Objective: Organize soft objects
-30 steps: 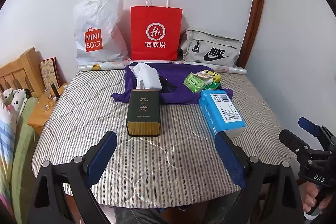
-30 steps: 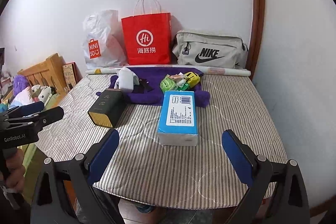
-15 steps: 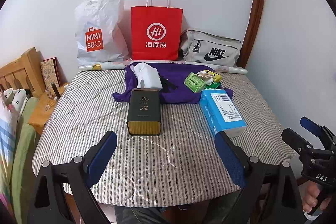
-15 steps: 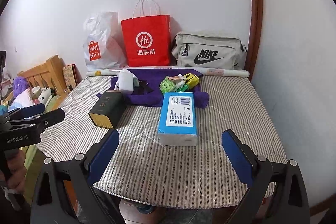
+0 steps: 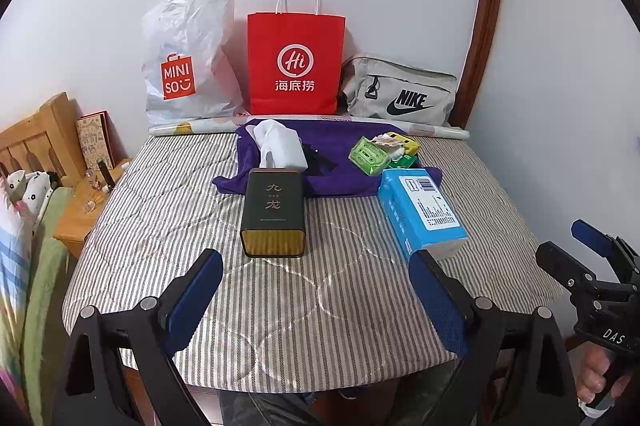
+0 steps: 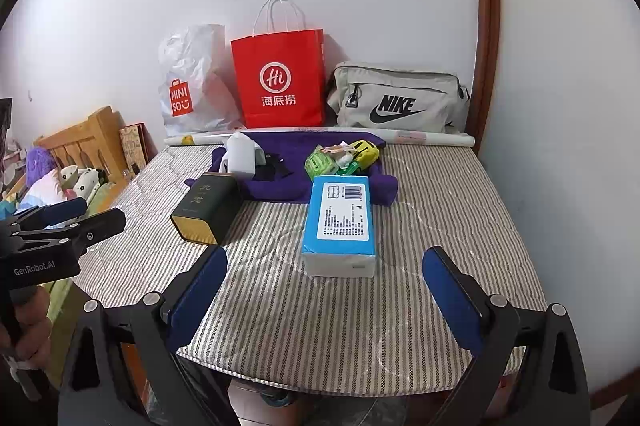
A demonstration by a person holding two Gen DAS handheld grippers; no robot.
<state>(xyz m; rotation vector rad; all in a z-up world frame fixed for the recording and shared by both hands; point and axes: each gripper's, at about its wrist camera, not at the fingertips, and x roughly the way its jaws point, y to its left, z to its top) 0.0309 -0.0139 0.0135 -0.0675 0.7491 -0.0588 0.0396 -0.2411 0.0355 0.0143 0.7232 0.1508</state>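
A striped mattress carries a purple cloth near its back. On the cloth lie a white soft bundle, a black scrap and green and yellow packets. A blue tissue pack and a dark green tin lie in front of the cloth. My left gripper and right gripper hover open over the near edge, holding nothing.
A white Miniso bag, a red paper bag and a grey Nike bag stand against the back wall behind a paper roll. A wooden headboard and nightstand are left. A wall is right.
Both views have crept slightly; the objects sit a touch lower and farther in the right wrist view. Nothing on the mattress has moved.
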